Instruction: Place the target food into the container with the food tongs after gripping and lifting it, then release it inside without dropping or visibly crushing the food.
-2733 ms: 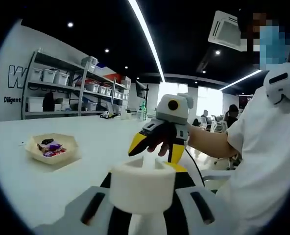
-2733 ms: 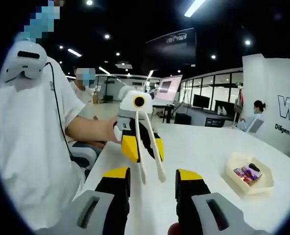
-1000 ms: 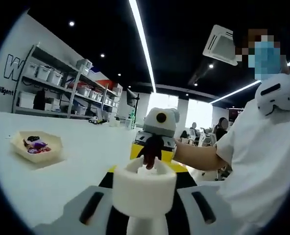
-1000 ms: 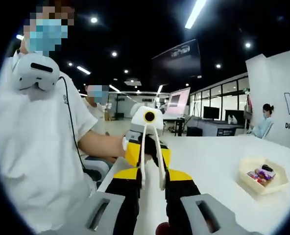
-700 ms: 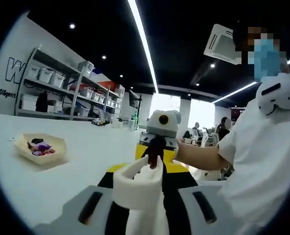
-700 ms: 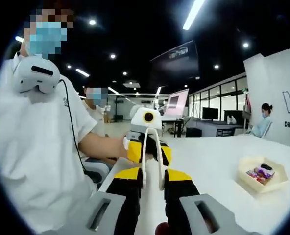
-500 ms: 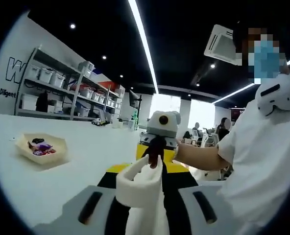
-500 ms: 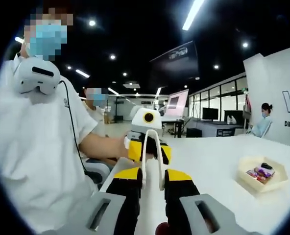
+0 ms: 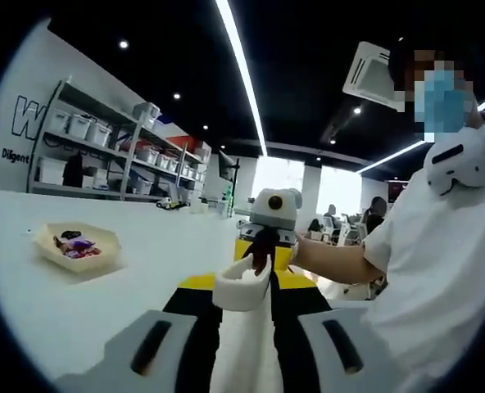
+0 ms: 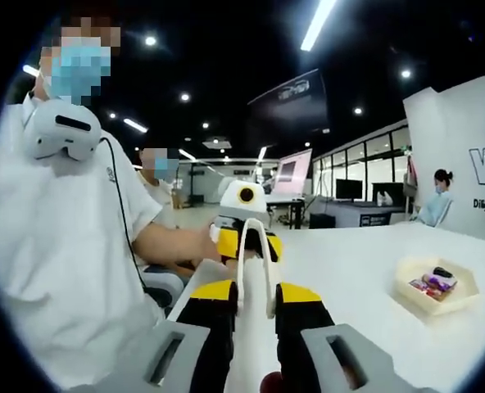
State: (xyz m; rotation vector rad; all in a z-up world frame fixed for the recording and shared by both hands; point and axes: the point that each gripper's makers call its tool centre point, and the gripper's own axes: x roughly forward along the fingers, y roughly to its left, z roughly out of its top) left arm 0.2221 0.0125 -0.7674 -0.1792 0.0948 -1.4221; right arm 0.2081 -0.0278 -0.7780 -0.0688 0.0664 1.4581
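The right gripper (image 10: 255, 304) has its black and yellow fingers clenched on white plastic tongs (image 10: 254, 266). The tongs' two thin arms run straight ahead along the fingers, their tips joining in a narrow loop. In the left gripper view, the left gripper (image 9: 241, 295) grips a white, smooth object (image 9: 242, 285), curved like a shallow scoop. What it is I cannot tell, perhaps the tongs' other end. Each gripper faces the other, close together, near the table's (image 10: 365, 262) edge.

The food lies in a pale, shallow tray (image 10: 436, 295) with angled sides, resting on the white, glossy table. In the right gripper view the tray sits well off to the right of the tongs and farther ahead. In the left gripper view the tray (image 9: 76, 248) lies well to the left. It holds small wrapped pieces (image 10: 433, 283), purple and dark, shiny like foil. Which piece is the target is unclear.

The tongs point away from the tray, so the coming move likely calls for swinging them toward it.
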